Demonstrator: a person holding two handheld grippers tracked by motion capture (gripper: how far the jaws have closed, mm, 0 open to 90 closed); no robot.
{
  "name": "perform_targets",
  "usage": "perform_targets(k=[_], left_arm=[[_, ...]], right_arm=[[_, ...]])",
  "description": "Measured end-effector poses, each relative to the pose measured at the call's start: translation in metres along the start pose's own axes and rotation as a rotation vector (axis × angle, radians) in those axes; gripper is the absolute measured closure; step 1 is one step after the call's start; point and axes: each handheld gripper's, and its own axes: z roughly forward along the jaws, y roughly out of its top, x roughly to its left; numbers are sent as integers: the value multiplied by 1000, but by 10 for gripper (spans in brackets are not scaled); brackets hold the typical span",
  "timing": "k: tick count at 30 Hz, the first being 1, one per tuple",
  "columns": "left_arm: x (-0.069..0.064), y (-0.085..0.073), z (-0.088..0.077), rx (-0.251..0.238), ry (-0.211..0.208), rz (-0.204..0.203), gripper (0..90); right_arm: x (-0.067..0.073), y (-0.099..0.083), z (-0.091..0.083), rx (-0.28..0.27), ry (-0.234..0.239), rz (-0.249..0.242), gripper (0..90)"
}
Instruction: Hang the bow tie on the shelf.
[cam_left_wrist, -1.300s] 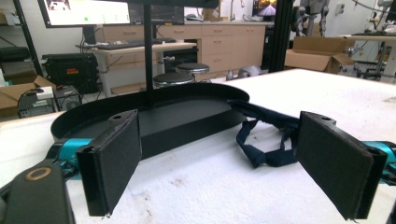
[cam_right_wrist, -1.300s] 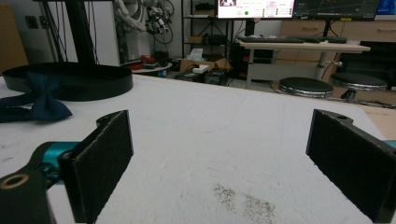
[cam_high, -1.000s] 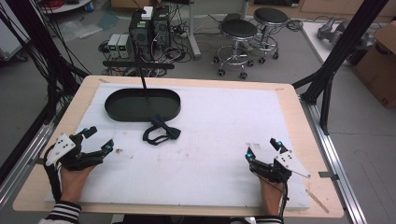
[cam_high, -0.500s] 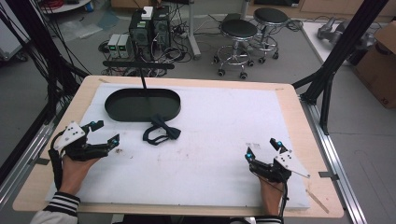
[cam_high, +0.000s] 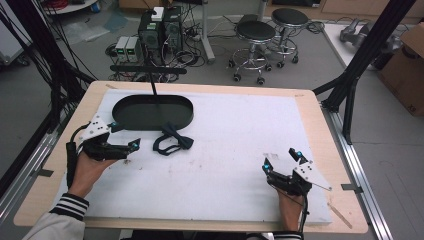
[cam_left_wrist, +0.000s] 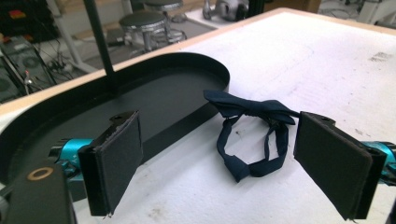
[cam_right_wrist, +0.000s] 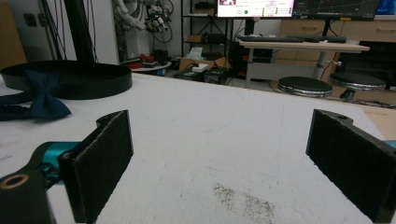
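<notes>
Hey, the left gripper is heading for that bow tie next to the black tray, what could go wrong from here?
The left gripper is open and close to the bow tie, which lies right beside the black tray. Closing near the tray's rim might catch the wall or nudge the tray. The strap lies in a loose loop; gripping just the strap could let the bow dangle and swing. The right gripper sits open far across the table, likely too distant to steady anything.

Left claw (cam_high: 125, 142): held low in the left hand (cam_high: 85, 167), jaws spread wide, nothing between them; forearm reaching forward (striped cuff at the wrist). Right claw (cam_high: 280, 161): low near the person's edge, jaws likewise wide apart and empty, right hand (cam_high: 290, 207) behind it.
</notes>
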Motion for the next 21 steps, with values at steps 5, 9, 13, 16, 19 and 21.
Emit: perform_targets(k=[5,9,13,16,19,21], left_arm=[[2,5,11,61,-12,-59,160],[2,13,19,102,-23,-51,162],[1,20,27,138,-31,-31,176],[-2,23,34,172,-51,-10,184],[-5,26,41,212,-71,12,192],[-5,27,47,241,-80,32,199]], right_arm=[[0,0,0,0,0,0,63],[0,0,0,-2,-3,-4,63],[1,0,0,2,2,-3,63],[1,0,0,2,2,-3,63],[1,0,0,1,3,-3,63],[1,0,0,1,1,-4,63]])
